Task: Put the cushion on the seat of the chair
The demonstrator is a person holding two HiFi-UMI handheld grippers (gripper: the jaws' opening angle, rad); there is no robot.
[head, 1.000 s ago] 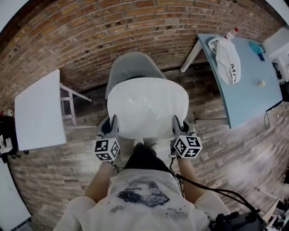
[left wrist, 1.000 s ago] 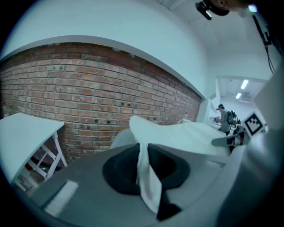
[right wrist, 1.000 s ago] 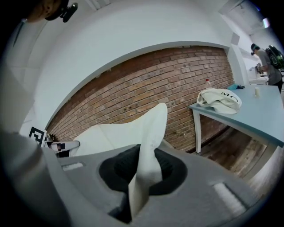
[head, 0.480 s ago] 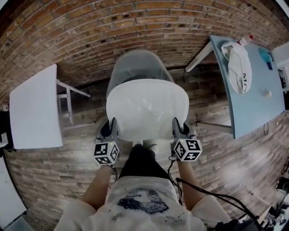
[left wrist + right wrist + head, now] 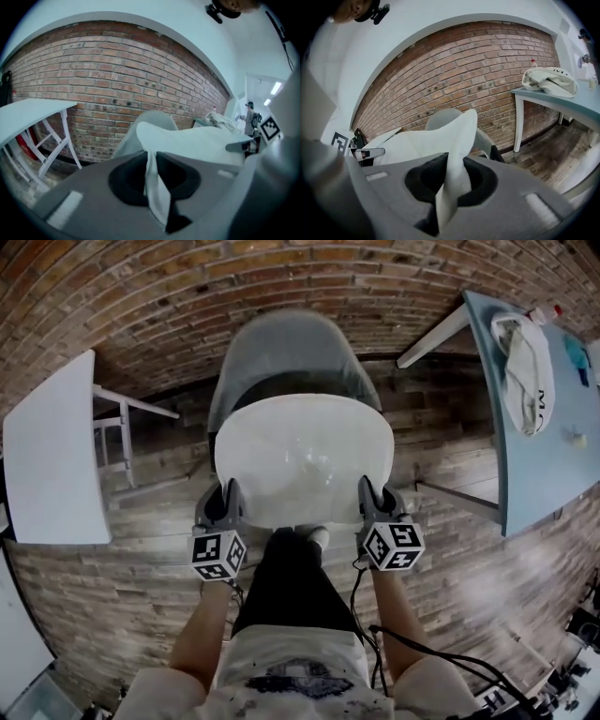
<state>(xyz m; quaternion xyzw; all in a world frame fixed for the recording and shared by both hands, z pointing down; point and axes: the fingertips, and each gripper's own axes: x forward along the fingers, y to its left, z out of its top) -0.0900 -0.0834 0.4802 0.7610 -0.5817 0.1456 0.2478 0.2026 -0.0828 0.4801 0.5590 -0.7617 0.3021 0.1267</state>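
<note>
Pinching the cushion (image 5: 302, 460) from both sides: left gripper (image 5: 228, 498) is clamped on its left edge and right gripper (image 5: 368, 495) on its right edge, with fabric folded between each pair of jaws. Cushion is held flat over the chair (image 5: 286, 357) seat; contact can't be seen. Lower both ends level, centre it, rear edge toward the backrest, and let go only once it rests. Count: two grippers, one cushion, one chair, two tables (white table (image 5: 47, 465), blue table (image 5: 544, 465)), one bag (image 5: 527, 357).
</note>
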